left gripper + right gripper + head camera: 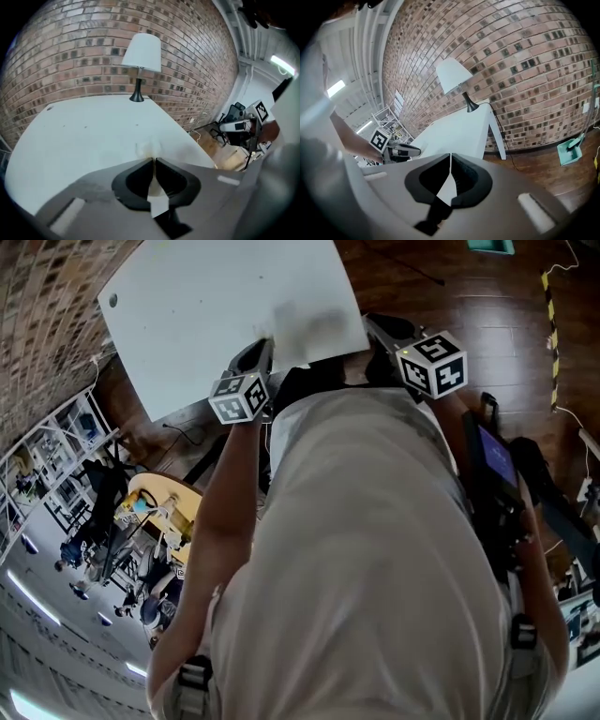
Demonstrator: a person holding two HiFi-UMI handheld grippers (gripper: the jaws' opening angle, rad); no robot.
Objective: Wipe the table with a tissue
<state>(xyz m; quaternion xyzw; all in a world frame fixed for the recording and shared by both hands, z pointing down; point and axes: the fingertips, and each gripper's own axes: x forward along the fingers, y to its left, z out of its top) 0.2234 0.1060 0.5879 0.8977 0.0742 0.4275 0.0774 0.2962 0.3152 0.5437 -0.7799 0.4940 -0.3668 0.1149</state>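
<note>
The white table [206, 306] fills the top of the head view. My left gripper [262, 343] hovers over its near edge, and in its own view [153, 160] the jaws are shut on a white tissue [149, 149]. The tissue bunches just past the tips against the tabletop [84, 140], and a strip of it runs back between the jaws. My right gripper [375, 324] is off the table's right corner, in the air. Its jaws [450, 155] are shut with nothing in them. It looks across at the table [459, 129] and the left gripper [401, 150].
A white-shaded lamp [140, 61] stands at the table's far edge against the brick wall [70, 56]. Wooden floor [450, 287] lies right of the table, with a teal dustpan [571, 151] by the wall. Shelving and clutter [56, 474] are at the left.
</note>
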